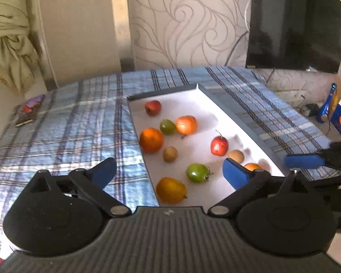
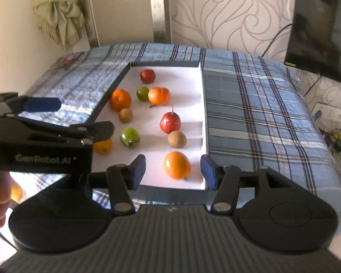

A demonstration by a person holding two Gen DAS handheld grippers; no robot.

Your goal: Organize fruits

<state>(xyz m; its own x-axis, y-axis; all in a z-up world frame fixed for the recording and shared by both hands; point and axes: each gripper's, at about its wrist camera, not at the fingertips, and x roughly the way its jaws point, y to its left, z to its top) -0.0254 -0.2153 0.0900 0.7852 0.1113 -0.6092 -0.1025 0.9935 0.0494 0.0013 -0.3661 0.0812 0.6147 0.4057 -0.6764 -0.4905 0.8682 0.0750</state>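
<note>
A white tray [image 1: 202, 100] with a dark rim lies on the plaid cloth and holds several fruits: red apples [image 1: 219, 146], oranges [image 1: 151, 139], green fruits [image 1: 197, 172] and brown kiwis [image 1: 170, 154]. My left gripper [image 1: 170, 174] is open and empty over the tray's near left edge, above a yellow-orange fruit [image 1: 171, 190]. My right gripper [image 2: 173, 170] is open and empty, its fingers either side of an orange fruit [image 2: 176, 164] at the tray's near edge [image 2: 203, 104]. The left gripper [image 2: 63, 118] shows at the left of the right wrist view.
A blue plaid cloth [image 1: 68, 122] covers the table. A small dark packet [image 1: 29, 110] lies at its far left. A black TV [image 1: 295, 22] hangs on the patterned wall at right. A curtain [image 1: 8, 34] hangs at left. Boxes and cables [image 1: 338, 113] sit on the floor at right.
</note>
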